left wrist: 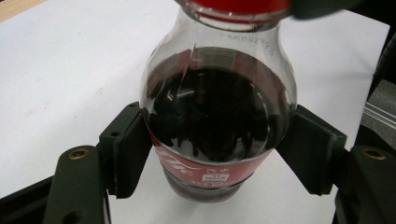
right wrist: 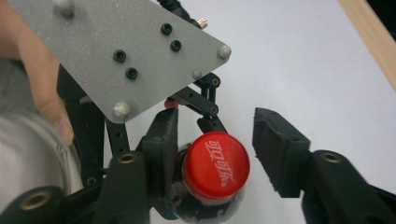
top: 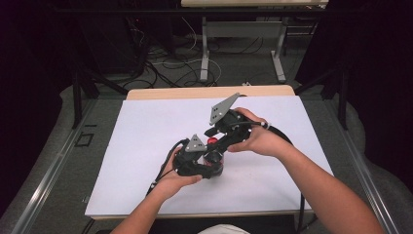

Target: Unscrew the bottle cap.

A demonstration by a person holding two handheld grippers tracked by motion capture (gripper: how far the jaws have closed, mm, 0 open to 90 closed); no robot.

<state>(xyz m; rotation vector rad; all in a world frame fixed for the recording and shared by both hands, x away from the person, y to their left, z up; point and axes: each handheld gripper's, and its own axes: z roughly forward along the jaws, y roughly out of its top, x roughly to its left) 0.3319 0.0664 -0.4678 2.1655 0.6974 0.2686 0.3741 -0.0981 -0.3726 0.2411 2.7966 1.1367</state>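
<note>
White table [top: 146,126], seen from above: I steady a small cola bottle [left wrist: 217,116] upright near its middle, my left gripper [left wrist: 219,154] clenched on the bottle's labelled waist, dark drink filling it to the shoulder. My right gripper [right wrist: 215,144] brackets the red cap [right wrist: 215,165] from above, one pad against it, the other standing clear, so nothing is grasped there. I judge the holding done; the cap sits on the neck, its loosening or removal remaining.
</note>
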